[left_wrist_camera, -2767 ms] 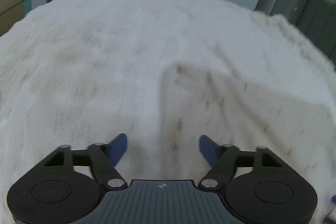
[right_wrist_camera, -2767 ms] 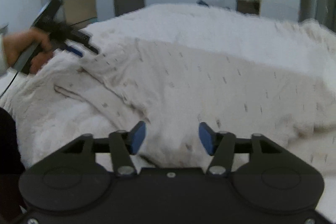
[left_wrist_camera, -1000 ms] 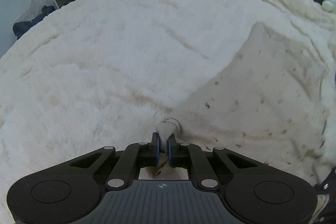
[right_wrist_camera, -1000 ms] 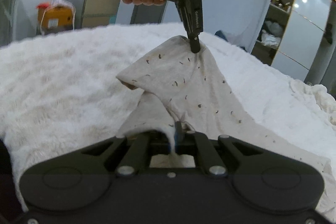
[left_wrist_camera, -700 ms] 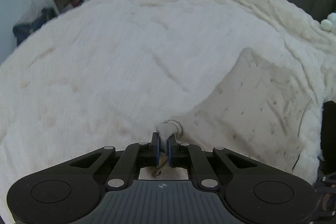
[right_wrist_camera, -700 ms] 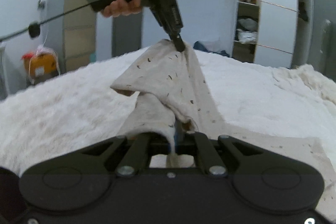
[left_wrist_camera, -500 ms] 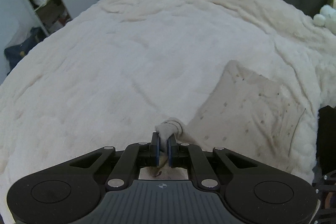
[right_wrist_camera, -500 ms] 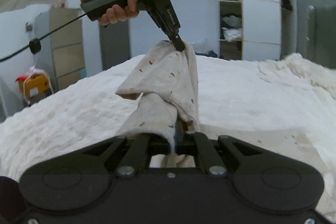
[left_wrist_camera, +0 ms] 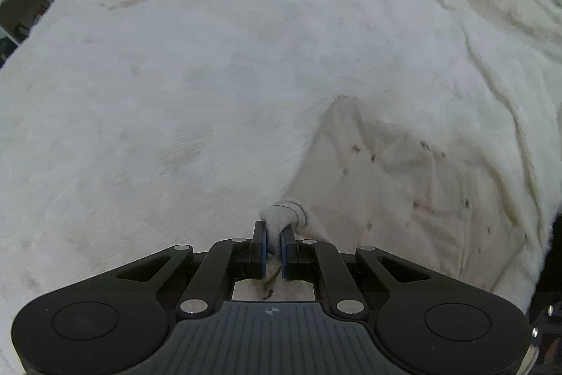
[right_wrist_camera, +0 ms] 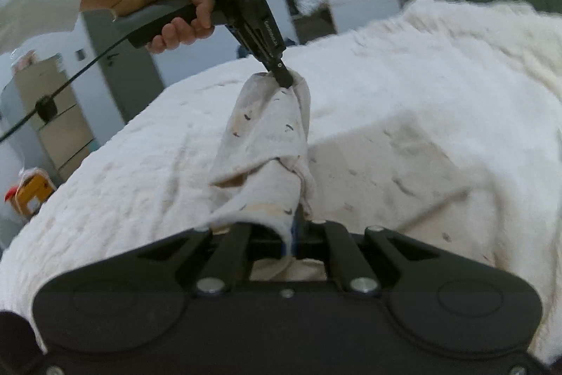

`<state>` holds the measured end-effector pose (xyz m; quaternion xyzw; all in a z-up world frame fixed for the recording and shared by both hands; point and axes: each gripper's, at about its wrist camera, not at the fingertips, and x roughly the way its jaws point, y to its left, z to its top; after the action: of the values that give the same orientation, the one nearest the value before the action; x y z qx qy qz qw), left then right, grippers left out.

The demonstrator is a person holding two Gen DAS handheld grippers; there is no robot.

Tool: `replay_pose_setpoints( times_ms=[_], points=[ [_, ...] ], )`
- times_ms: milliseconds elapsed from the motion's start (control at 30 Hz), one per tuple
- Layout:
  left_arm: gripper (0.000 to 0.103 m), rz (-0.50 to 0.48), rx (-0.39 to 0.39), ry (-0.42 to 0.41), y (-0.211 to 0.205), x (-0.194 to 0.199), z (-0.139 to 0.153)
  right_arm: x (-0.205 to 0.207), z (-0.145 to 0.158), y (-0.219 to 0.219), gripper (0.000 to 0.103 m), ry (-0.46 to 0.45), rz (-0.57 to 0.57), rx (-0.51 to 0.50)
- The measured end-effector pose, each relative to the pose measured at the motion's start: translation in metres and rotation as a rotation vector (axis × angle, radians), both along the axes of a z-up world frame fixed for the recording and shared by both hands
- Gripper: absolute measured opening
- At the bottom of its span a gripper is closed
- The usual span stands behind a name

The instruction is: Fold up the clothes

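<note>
Currently: left tool [left_wrist_camera: 271, 243] and right tool [right_wrist_camera: 293, 236] each clamp a corner of the speckled garment [right_wrist_camera: 270, 129], lifted above the bed [left_wrist_camera: 210, 76]. Risk: thin pinches slipping, dropping the fold askew.

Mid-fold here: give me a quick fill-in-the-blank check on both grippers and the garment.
1. The left gripper is shut on the ____.
2. The garment has small dark ____.
3. The right gripper holds the garment with jaws ____.
4. The garment's lower part lies on a white ____.

Missing words: garment; marks; shut; blanket
</note>
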<state>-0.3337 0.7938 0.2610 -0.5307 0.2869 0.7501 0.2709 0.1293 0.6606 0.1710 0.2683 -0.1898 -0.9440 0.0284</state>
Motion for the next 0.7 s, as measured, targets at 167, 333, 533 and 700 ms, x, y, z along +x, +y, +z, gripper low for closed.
replay_pose_setpoints(
  times_ms=[167, 333, 533, 700],
  points=[
    [0.068, 0.078, 0.104, -0.003, 0.035, -0.006, -0.011, 0.006, -0.026, 0.043, 0.015, -0.086, -0.157, -0.120],
    [0.077, 0.159, 0.265, 0.041, 0.007, 0.006, -0.003, 0.031, -0.019, 0.084, 0.030, 0.000, -0.267, -0.168],
    [0.081, 0.267, 0.337, 0.199, -0.094, 0.058, -0.003, -0.013, -0.024, 0.108, 0.057, -0.006, -0.145, -0.161],
    [0.081, 0.358, 0.401, 0.208, -0.170, 0.099, -0.030, -0.101, -0.040, 0.114, 0.057, -0.106, -0.036, -0.292]
  ],
)
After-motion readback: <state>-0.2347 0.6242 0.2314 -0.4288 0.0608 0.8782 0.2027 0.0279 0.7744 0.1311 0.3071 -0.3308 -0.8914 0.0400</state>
